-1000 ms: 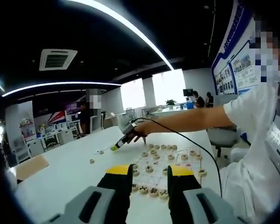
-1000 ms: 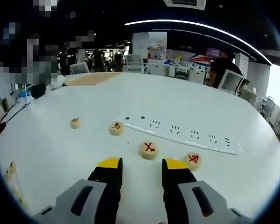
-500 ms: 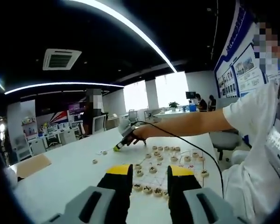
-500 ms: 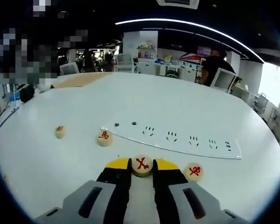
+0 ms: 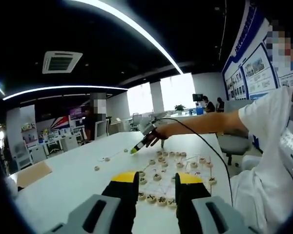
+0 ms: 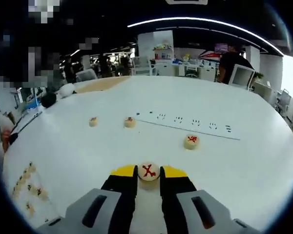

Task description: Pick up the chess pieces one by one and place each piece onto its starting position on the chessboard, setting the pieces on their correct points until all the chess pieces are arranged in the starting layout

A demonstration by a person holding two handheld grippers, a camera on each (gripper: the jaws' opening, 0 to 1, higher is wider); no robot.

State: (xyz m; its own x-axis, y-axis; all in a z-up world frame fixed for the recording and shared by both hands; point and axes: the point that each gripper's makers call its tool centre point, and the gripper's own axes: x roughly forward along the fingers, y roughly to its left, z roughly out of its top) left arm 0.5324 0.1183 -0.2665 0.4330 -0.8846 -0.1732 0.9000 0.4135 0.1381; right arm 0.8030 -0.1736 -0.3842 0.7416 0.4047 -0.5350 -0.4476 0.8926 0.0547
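Above the white table (image 6: pixel 234 161), right tongs (image 6: pixel 148 173) pinch a red-marked chess piece (image 6: pixel 148 171); left tongs (image 5: pixel 156 181) spread, hiding some board pieces.

right gripper (image 6: pixel 148 172) closed on red-marked chess piece (image 6: pixel 148 171) since 1 s ago, now lifted off white table (image 6: pixel 224 165)

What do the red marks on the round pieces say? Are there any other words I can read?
Piece held in the right gripper: a red mark like a crossed figure, too blurred to read.
Three loose pieces on the white table: red marks, too small to read.
Wall posters: text too blurred.
Pieces on the chessboard: dark marks, unreadable.
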